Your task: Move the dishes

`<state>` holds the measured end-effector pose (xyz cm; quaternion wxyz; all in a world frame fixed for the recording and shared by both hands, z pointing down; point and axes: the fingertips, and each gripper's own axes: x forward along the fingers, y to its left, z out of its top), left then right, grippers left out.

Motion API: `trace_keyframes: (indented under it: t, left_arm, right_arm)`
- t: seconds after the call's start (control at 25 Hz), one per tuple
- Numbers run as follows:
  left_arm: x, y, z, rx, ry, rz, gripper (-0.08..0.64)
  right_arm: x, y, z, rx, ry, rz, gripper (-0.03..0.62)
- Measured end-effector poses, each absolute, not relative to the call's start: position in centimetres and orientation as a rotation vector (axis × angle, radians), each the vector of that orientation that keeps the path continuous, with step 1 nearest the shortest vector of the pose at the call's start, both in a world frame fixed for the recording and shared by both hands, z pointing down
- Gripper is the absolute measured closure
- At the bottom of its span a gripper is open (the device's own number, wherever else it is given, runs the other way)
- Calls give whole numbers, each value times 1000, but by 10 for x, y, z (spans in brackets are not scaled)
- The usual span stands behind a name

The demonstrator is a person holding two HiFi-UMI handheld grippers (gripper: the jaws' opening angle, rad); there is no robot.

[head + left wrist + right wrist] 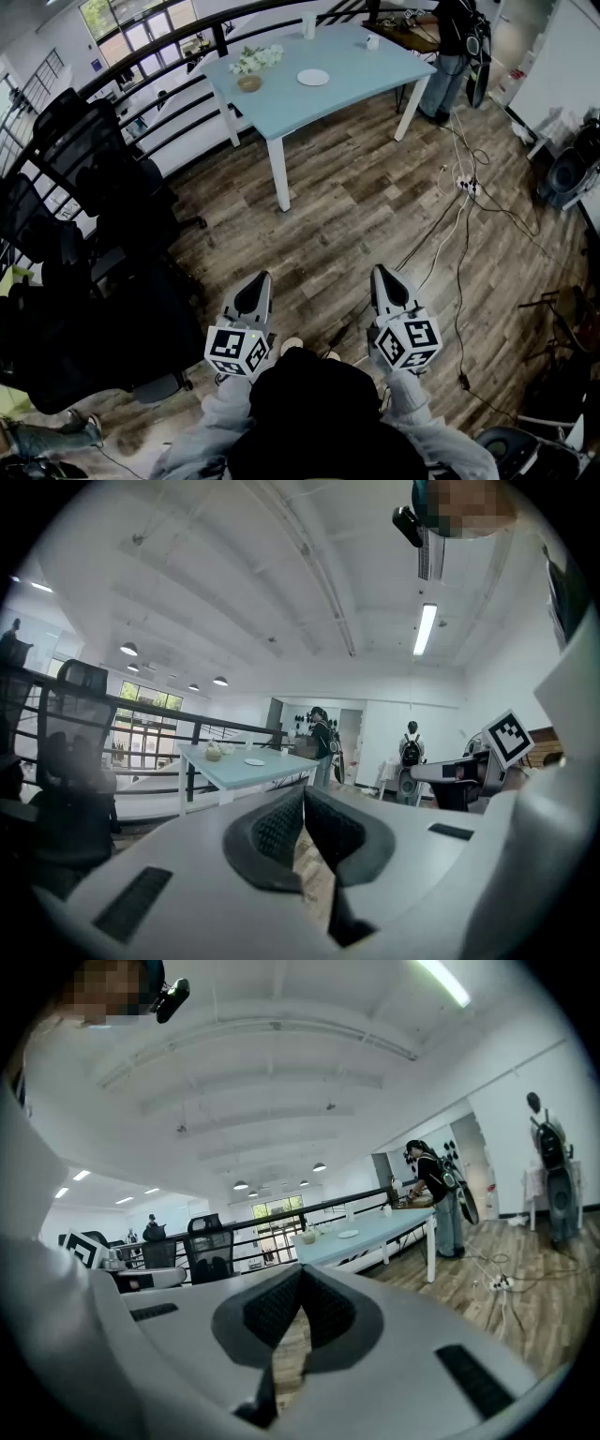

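Closed and empty, the left tool (262, 277) and right tool (381, 271) hang over wood floor (356, 206), well short of the pale-blue counter (366, 66) bearing a white plate (313, 77) and small bowl (249, 82); the approach seems the step in hand, next needing a walk closer and opened jaws.

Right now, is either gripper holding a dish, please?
No, the left gripper and right gripper are shut on nothing; the plate lies on the table.

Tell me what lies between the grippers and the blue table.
Head view: bare wood floor between left gripper, right gripper and table; cables lie off right.
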<state>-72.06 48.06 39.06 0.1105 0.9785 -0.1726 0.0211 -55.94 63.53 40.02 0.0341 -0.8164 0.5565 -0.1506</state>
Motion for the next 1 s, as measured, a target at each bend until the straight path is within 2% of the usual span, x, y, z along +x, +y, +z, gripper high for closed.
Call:
trace_keyframes:
  t: [1.0]
  left_arm:
    - [-726, 553, 381, 2905, -534, 17, 543]
  right_arm:
    - [-567, 706, 393, -2486, 1738, -415, 586]
